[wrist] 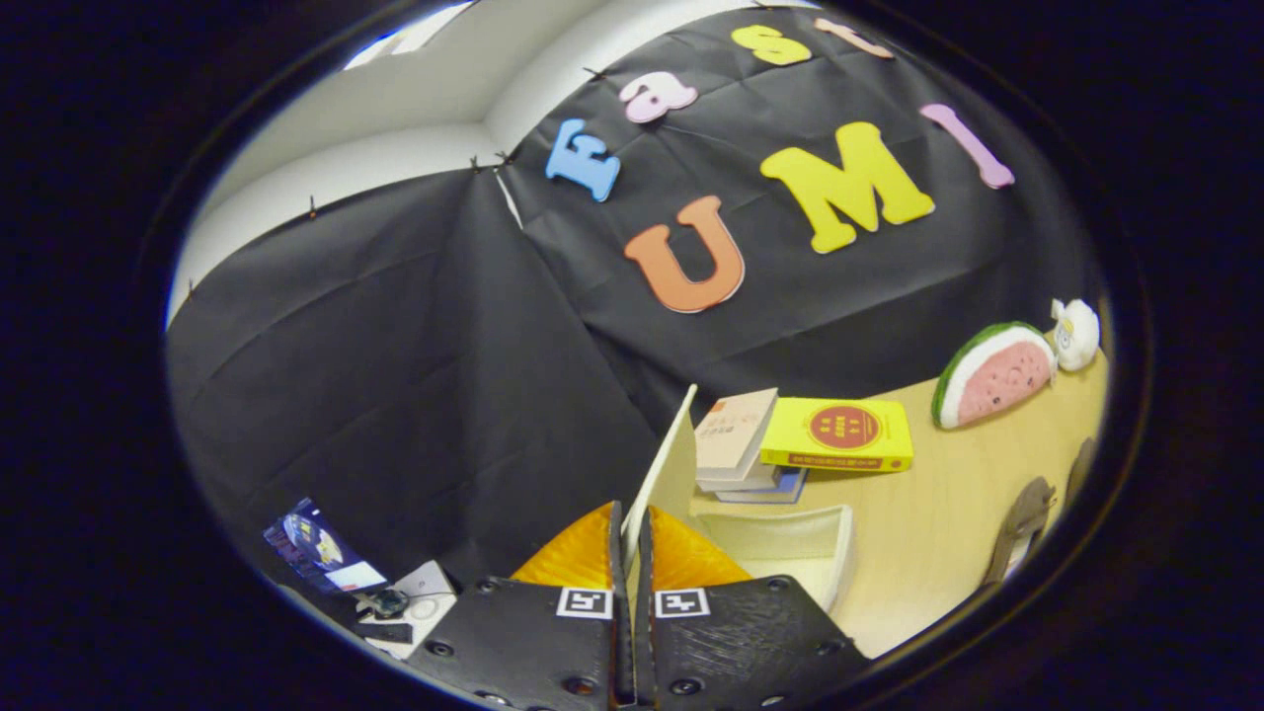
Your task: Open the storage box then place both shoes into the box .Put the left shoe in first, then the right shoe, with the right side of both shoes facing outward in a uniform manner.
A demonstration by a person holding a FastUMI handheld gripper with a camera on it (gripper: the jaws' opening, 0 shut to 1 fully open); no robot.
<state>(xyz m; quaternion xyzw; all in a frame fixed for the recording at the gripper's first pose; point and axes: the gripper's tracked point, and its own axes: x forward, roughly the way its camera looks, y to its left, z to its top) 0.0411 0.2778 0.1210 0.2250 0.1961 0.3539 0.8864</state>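
The gripper (632, 553) pinches the lid (667, 464) upright, fingers clenched on its edge above the open box (839, 553). A slip could slam it shut; shoes (1022, 518) wait right.

I see a pale wooden table (938, 513) carrying an open white storage box (790, 543), stacked books (736, 444) at its 12 o'clock, a watermelon-slice plush (992, 375) at 2, dark shoes (1022, 518) at 3.
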